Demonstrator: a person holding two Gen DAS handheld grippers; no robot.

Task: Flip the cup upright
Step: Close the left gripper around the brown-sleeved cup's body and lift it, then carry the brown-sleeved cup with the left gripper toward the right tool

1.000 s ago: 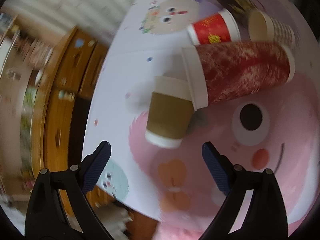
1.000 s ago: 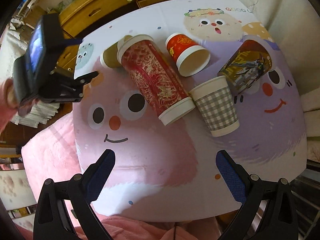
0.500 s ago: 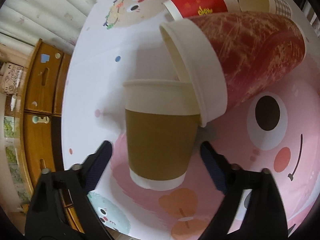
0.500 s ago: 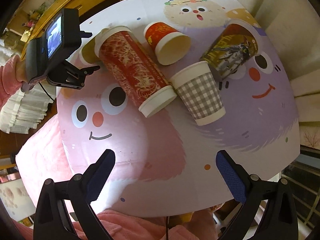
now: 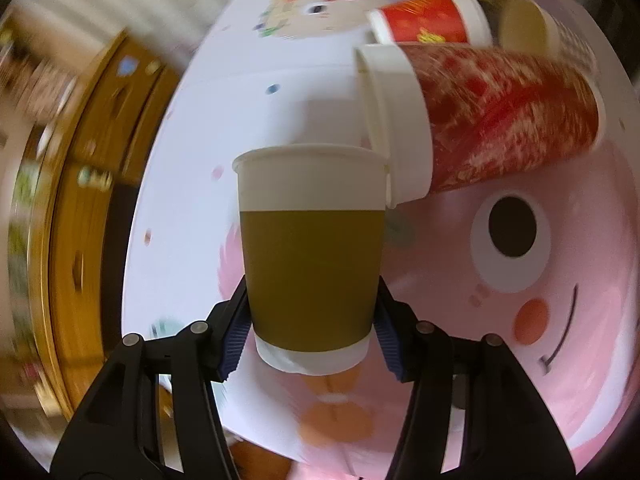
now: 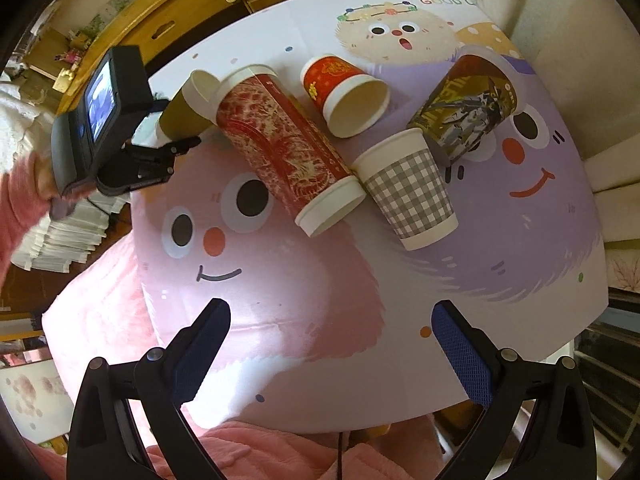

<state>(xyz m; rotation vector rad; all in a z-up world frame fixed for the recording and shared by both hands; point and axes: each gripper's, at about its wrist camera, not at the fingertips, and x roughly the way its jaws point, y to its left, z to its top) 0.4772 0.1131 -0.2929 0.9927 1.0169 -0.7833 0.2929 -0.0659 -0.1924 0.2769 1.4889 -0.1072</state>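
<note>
Between the fingers of our left tool [image 5: 311, 334] sits the brown cup [image 5: 312, 264], clamped on both sides low on its sleeve, its white rim pointing away from the tool. Just past that rim lies the tall red cup [image 5: 492, 120] on the counter [image 5: 288, 92]. Our right tool [image 6: 330, 346] hangs spread wide above the counter's near edge, gripping nothing, well apart from the checked cup [image 6: 408, 188] ahead.

Only "GOOD" reads — printed on the tablecloth [image 6: 444, 1] at its far edge.
</note>
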